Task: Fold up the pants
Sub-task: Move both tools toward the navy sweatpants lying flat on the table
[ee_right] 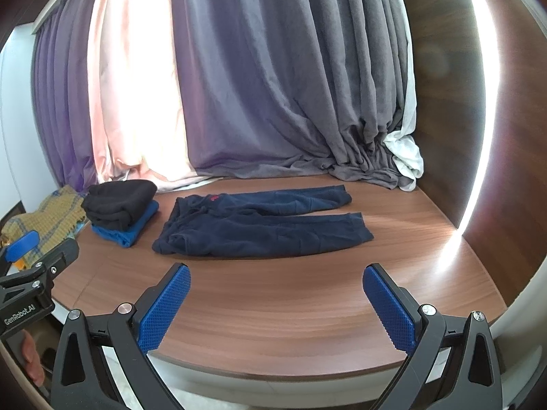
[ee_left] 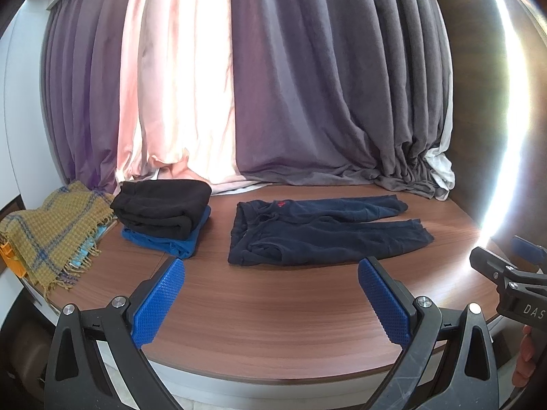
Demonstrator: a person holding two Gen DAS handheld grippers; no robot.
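Observation:
Dark navy pants [ee_left: 318,230] [ee_right: 259,227] lie flat and unfolded on the wooden table [ee_left: 273,314] [ee_right: 280,300], waistband to the left, both legs stretched to the right. A small red mark sits near the waistband. My left gripper [ee_left: 271,302] hovers open above the table's near edge, short of the pants, with nothing between its blue pads. My right gripper [ee_right: 277,305] is open too, at the near edge in front of the pants, and empty. Each gripper shows at the side of the other's view.
A folded black garment [ee_left: 164,208] [ee_right: 118,201] rests on a folded blue one [ee_left: 171,241] [ee_right: 126,230] left of the pants. A mustard plaid fringed blanket [ee_left: 51,235] [ee_right: 58,212] lies at the far left. Grey and pink curtains [ee_left: 273,85] pool along the table's back edge.

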